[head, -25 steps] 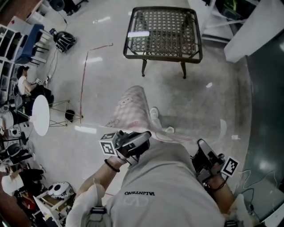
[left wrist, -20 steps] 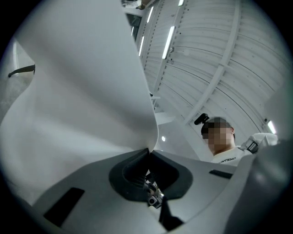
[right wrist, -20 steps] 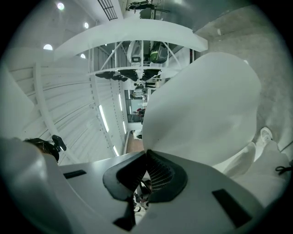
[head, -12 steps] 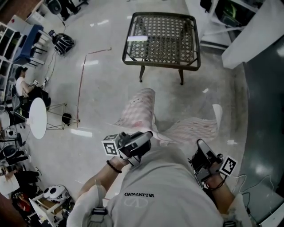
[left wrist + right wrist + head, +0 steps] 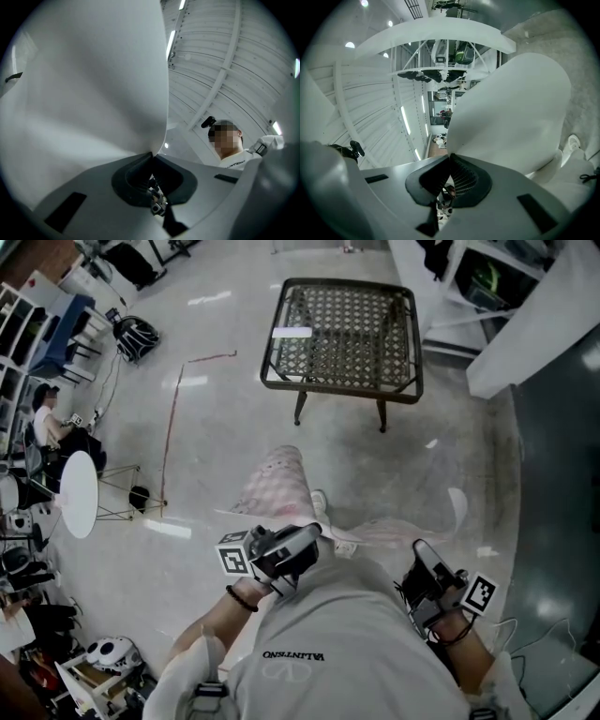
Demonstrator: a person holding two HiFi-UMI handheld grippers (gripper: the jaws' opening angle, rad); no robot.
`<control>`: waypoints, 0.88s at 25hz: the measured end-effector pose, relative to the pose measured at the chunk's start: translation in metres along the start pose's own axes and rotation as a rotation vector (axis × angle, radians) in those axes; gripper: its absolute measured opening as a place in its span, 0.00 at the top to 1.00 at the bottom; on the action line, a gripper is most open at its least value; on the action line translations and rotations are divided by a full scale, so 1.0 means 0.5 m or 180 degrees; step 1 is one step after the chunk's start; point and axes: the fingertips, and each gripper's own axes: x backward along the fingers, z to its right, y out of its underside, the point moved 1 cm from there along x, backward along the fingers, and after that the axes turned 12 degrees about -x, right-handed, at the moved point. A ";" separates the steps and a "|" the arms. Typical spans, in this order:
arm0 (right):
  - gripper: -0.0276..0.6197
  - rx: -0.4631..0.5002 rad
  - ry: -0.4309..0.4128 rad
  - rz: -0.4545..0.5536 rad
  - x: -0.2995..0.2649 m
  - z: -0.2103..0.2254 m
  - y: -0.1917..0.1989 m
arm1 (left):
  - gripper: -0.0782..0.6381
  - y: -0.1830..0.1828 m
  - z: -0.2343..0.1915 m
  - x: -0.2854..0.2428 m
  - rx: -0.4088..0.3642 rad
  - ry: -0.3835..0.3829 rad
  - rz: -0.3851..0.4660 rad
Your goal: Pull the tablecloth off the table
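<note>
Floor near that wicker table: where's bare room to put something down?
The table looks bare on top. Open floor lies between it and the hanging tablecloth. The left edge is crowded: round white table, black bag, seated person.

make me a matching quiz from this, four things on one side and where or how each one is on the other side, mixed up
1 wicker table
2 tablecloth
3 round white table
4 left gripper

a shut on the cloth
b at the left edge of the head view
c top bare
d hanging loose, patterned pink

Pairs: 1-c, 2-d, 3-b, 4-a
</note>
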 end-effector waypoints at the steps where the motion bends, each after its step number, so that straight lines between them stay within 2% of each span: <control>1: 0.94 0.0003 0.0002 -0.0003 -0.003 0.002 -0.002 | 0.89 -0.002 -0.003 0.000 0.0000 -0.0004 0.0010; 22: 0.94 -0.0004 0.0039 0.0011 -0.010 0.009 0.002 | 0.89 -0.007 -0.005 0.005 0.0003 -0.0023 0.0001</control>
